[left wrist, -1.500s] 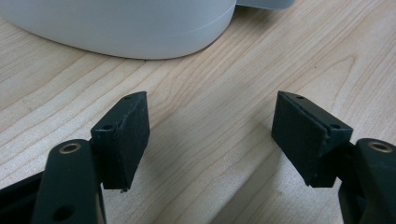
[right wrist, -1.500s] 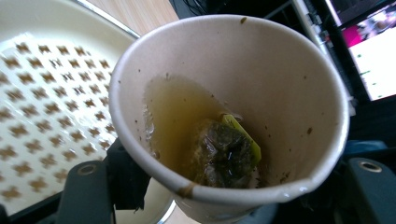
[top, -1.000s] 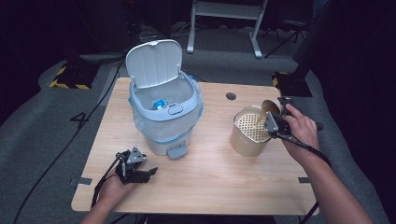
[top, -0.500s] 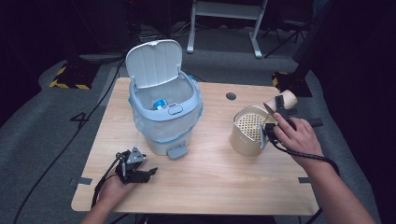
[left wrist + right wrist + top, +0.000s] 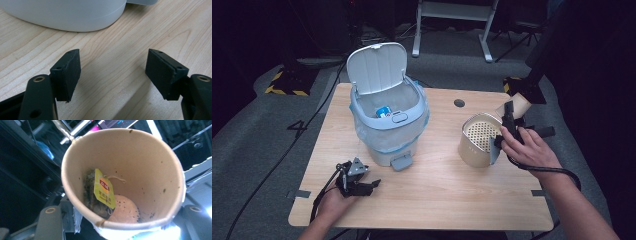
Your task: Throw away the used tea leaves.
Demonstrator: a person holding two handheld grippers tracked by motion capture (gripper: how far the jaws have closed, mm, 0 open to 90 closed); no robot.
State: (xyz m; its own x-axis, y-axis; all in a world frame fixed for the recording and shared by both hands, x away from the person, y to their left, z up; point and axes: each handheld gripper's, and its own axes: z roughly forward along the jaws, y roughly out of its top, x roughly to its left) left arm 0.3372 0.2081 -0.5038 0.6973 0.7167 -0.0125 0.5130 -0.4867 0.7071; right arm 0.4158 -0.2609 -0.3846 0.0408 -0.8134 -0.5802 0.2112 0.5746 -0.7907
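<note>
Two grippers over a wooden worktop (image 5: pixel 437 200). Lidded waste bin (image 5: pixel 387 125), lid raised, stands at centre-left; strainer-topped canister (image 5: pixel 477 140) at right. Right gripper (image 5: pixel 507 127), jaws having just closed, clamps a paper cup (image 5: pixel 122 182) holding a used tea bag (image 5: pixel 101 195) beside the canister. Left gripper (image 5: pixel 112 72) rests wide open, empty. Likely next: tip the cup's contents out.

The bin (image 5: pixel 388 127) stands on the worktop (image 5: pixel 437 195) left of centre, lid (image 5: pixel 377 67) raised at its rear, a can (image 5: pixel 383 111) inside. The strainer pot (image 5: pixel 478 140) stands at the right. The paper cup (image 5: pixel 517 106) is just behind the pot's right rim, between the right tongs (image 5: pixel 507 131); a tea bag (image 5: pixel 101 193) lies inside it. The left tongs (image 5: pixel 362 187) rest in front of the bin.
</note>
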